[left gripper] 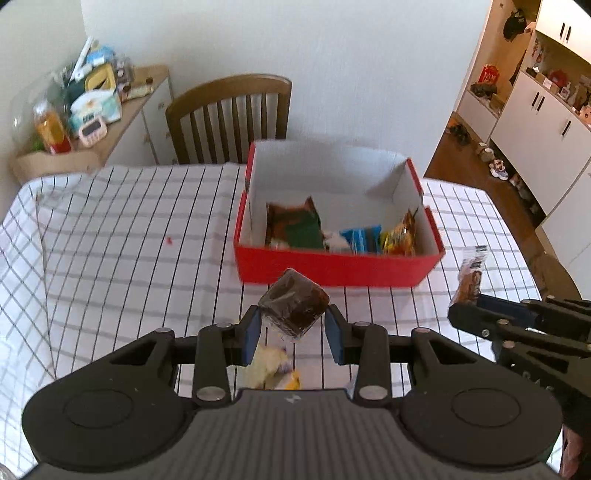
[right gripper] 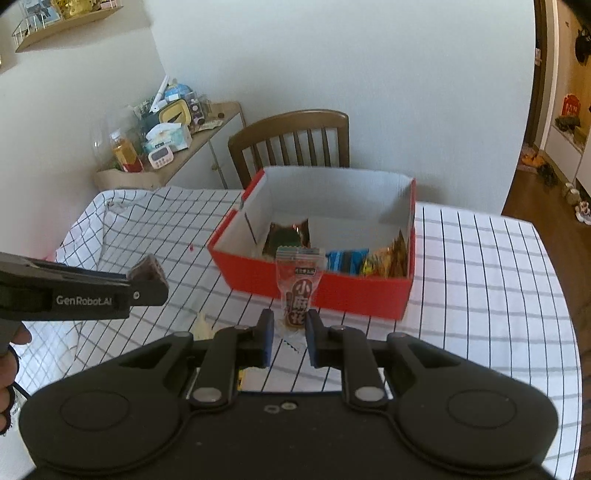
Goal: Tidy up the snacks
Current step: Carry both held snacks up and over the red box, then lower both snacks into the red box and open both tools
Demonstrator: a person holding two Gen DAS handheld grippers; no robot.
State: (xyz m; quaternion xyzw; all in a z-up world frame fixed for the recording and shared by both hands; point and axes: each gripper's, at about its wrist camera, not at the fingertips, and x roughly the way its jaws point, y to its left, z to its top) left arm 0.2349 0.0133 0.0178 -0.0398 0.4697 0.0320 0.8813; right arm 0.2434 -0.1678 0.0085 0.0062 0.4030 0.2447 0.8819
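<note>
Now L gripper [left gripper: 293,326] pinches brownie [left gripper: 293,304] by corners, R gripper [right gripper: 290,330] clamps thin packet [right gripper: 298,286]; either could slip short of box [left gripper: 340,267].

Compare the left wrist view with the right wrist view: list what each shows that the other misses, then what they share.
Left wrist only: white cabinets on the right and small yellow wrappers lying under the left gripper.
Right wrist only: a wall shelf top left and printed characters on the clear packet in the right gripper.
Both: the red box, brown cube snack, wooden chair, checked tablecloth.
</note>
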